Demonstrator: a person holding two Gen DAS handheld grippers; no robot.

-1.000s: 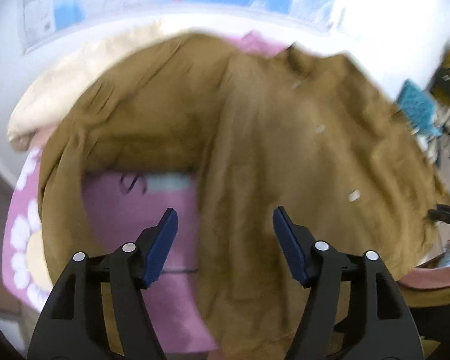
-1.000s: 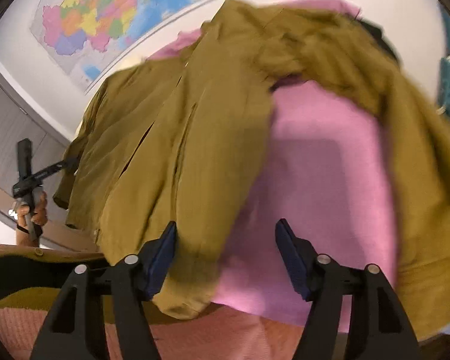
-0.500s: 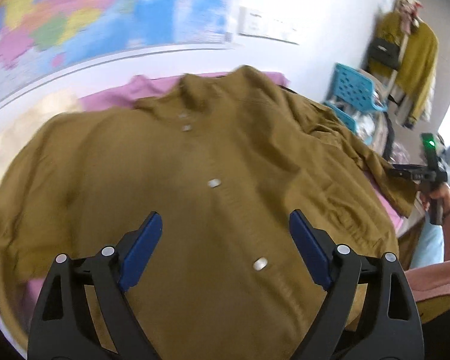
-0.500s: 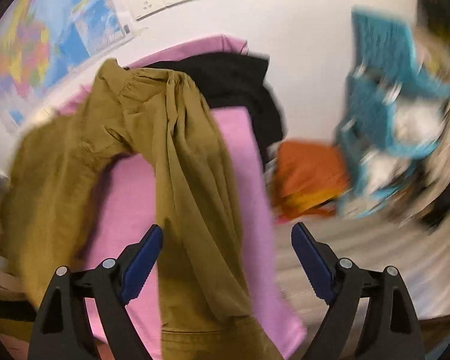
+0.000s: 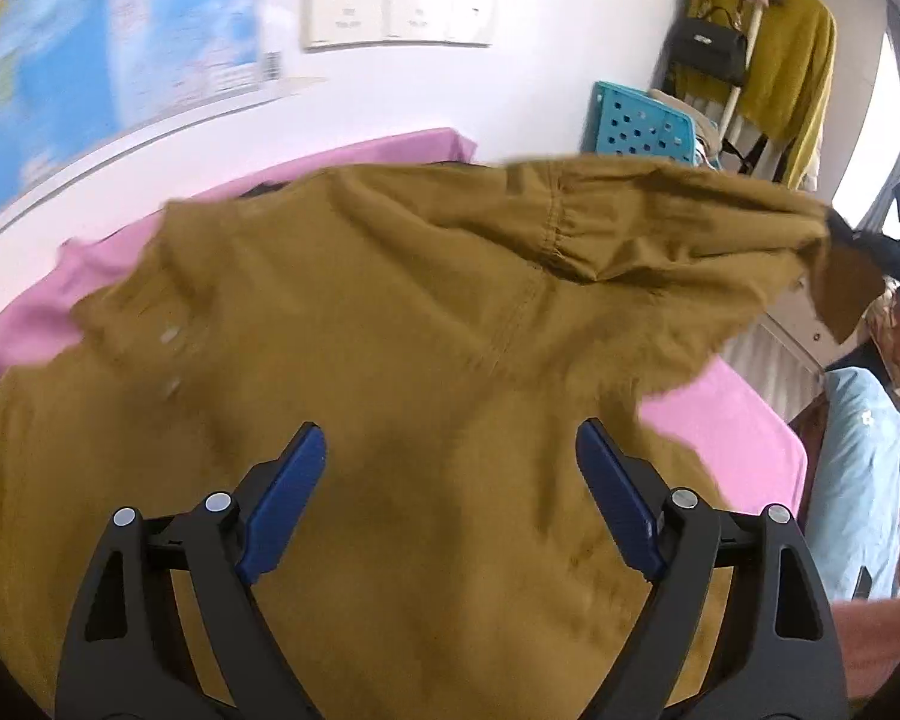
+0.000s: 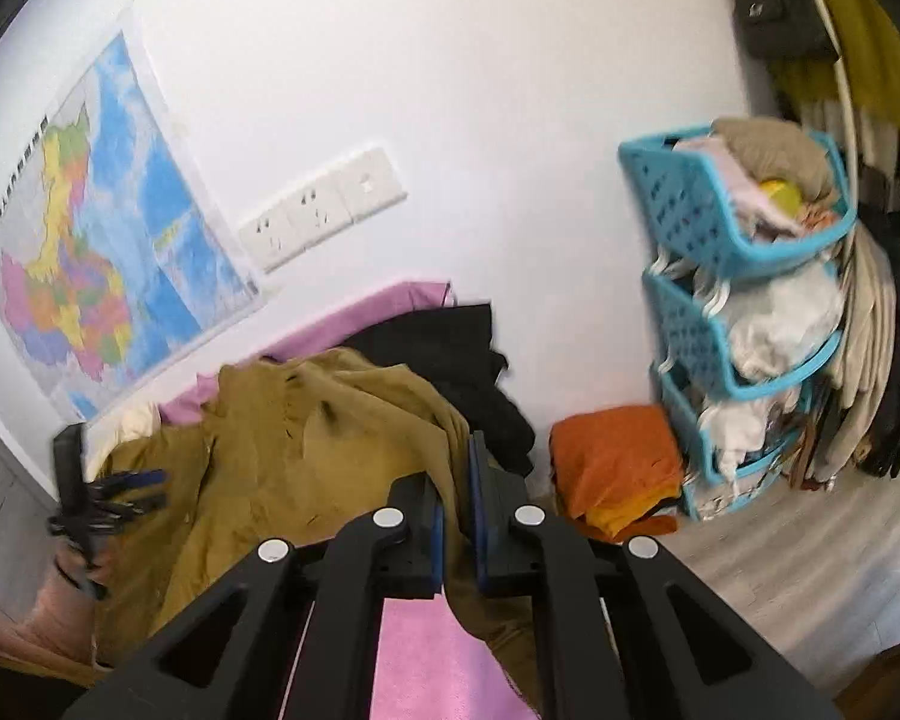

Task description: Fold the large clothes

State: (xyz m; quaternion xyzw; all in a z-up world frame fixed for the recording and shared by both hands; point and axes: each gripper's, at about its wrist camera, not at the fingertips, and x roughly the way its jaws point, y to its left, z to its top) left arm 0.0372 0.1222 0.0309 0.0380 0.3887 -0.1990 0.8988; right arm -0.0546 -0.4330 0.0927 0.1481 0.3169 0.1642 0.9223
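A wall map [image 6: 108,252] is seen at the far left of the right wrist view, with a row of wall sockets [image 6: 324,210] beside it on the white wall. Below the map, the left gripper [image 6: 144,489] is seen at the left edge with its blue pads spread apart, held in a hand [image 6: 75,564]; nothing is seen between its pads. In the left wrist view the same gripper [image 5: 450,501] is shown with its jaws wide apart above the brown shirt [image 5: 390,360], and no cloth is caught between them.

The brown shirt is spread over a bed covered by a pink sheet [image 5: 744,420], with white buttons visible toward its left side. A black garment [image 6: 450,354] is seen behind it, against the wall. One sleeve [image 5: 690,222] is lifted and stretched out to the right in the left wrist view, its cuff held by the right gripper [image 5: 852,240], which is blurred there. In the right wrist view the right gripper [image 6: 455,516] is shown with its jaws having just been closing, now clamped together on a fold of the shirt [image 6: 306,456], the cloth running between the pads and hanging below.

Further right, an orange folded cloth [image 6: 615,462] lies on the floor, and a stack of blue baskets [image 6: 678,198] filled with clothes is seen beside it. A black handbag [image 6: 774,12] hangs at the upper right.
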